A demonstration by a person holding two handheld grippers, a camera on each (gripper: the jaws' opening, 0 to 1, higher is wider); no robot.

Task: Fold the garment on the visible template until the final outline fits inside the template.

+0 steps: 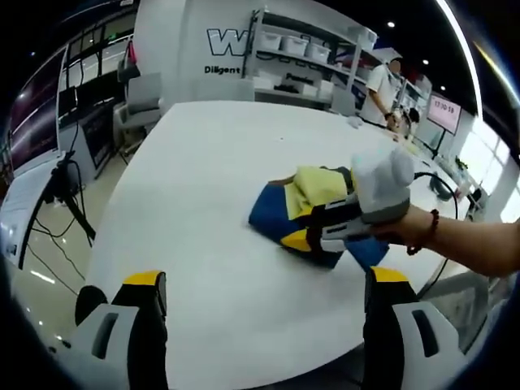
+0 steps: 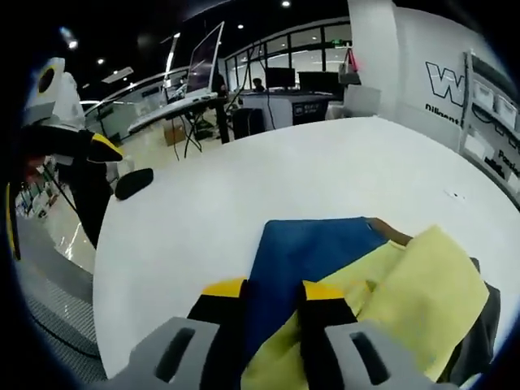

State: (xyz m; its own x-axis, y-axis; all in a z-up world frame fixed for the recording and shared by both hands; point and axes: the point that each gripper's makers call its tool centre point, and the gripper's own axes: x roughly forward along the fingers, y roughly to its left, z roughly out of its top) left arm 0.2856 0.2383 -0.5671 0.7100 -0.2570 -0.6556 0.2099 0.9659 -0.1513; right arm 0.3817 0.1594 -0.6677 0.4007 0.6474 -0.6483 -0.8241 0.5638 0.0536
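Blue-and-yellow garment (image 2: 325, 268) lies bunched on the white counter (image 1: 203, 187). The right tongs (image 2: 272, 296) are squeezed nearly closed, pinching its blue edge. The left tongs (image 1: 264, 288) hang wide open above the counter, holding nothing.

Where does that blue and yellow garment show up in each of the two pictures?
Left gripper view: the blue and yellow garment lies right of centre on the white table, with the right gripper clamped on its near edge.
Right gripper view: the garment fills the lower middle and right, its blue cloth pinched between the jaws of the right gripper.
Shared landmark: the wall lettering starting with a big W.
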